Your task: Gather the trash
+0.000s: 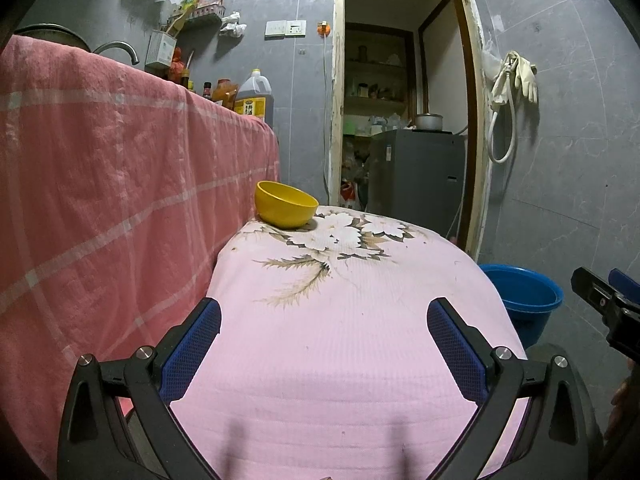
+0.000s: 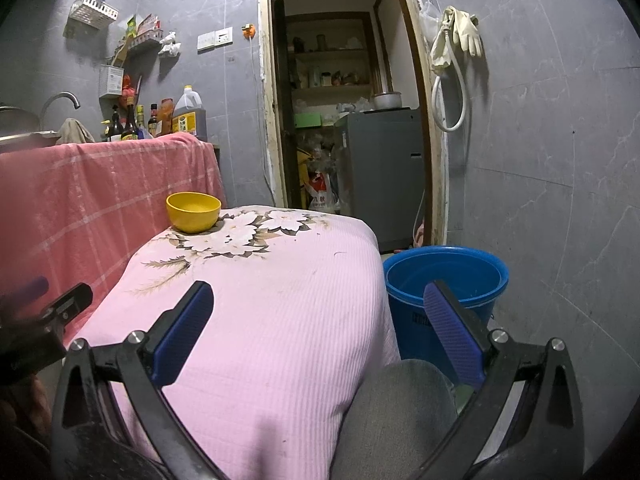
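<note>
Yellow bowl point(image 1: 285, 204) far left on tabletop point(image 1: 340, 340); blue bucket point(image 2: 444, 280) right for trash. My left tongs point(image 1: 324, 320) and right tongs point(image 2: 320, 304) gape, empty, ready.

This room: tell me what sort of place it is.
Probably a small home kitchen: a sink tap, cooking oil and sauce bottles on the covered counter, and rubber gloves hanging by a doorway to a pantry.

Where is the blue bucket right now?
The blue bucket stands on the floor at the right side of the pink-covered table, below the doorway, seen best in the right wrist view; the left wrist view shows it at the table's right edge.
</note>
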Motion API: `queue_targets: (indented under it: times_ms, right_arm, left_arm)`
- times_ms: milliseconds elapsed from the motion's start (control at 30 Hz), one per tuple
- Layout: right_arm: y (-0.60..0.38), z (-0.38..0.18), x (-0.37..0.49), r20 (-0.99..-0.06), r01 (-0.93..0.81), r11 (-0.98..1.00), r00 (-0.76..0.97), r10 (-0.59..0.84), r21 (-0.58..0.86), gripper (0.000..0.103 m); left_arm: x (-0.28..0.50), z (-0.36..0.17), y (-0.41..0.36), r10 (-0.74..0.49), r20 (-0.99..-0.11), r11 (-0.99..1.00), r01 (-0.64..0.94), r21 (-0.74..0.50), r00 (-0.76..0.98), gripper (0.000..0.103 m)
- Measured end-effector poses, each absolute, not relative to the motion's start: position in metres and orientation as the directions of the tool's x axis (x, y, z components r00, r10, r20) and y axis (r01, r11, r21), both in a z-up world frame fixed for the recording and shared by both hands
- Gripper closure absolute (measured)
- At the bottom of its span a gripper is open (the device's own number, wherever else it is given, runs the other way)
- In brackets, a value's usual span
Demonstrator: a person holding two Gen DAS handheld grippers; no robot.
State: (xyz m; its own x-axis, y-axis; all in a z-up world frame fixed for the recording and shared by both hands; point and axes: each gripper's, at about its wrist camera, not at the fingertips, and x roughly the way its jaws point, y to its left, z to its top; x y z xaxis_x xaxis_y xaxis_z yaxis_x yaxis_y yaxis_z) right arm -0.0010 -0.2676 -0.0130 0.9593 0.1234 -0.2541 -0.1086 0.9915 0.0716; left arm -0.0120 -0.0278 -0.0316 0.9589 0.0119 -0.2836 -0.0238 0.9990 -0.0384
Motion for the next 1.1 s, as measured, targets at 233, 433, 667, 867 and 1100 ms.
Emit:
queue_targets:
  times_ms: [233, 433, 667, 867, 1100]
  right_arm:
    - [-0.2685, -0.0134, -0.0008, -0.255, -0.108, 0.992, 0.959, 0.123, 0.072, 0.000]
    - [-0.2696, -0.0132, -0.0006, -0.255, -0.110, 0.991, 0.959, 0.125, 0.073, 0.000]
    - [-0.2701, -0.0168, -0.0010, -0.261, -0.103, 0.991, 0.958, 0.121, 0.081, 0.000]
    - [-0.2699, -0.0164, -0.0008, -0.261, -0.104, 0.991, 0.958, 0.122, 0.081, 0.000]
    - [-0.2703, -0.0175, -0.0005, -0.264, -0.101, 0.991, 0.957, 0.119, 0.083, 0.000]
  left_arm:
    - [-0.0120, -0.0321, -0.0275, 0.011, -0.284, 0.999, -0.024, -0.039, 0.959, 0.002]
    - [-0.0122, -0.0330, -0.0272, 0.010, -0.285, 0.999, -0.022, -0.041, 0.958, 0.002]
    - [-0.0121, -0.0333, -0.0278, 0.011, -0.287, 0.999, -0.024, -0.042, 0.958, 0.002]
    - [-0.0126, -0.0343, -0.0290, 0.011, -0.288, 0.999, -0.024, -0.042, 0.957, 0.002]
    - [-0.0127, -0.0338, -0.0291, 0.011, -0.289, 0.999, -0.024, -0.042, 0.957, 0.002]
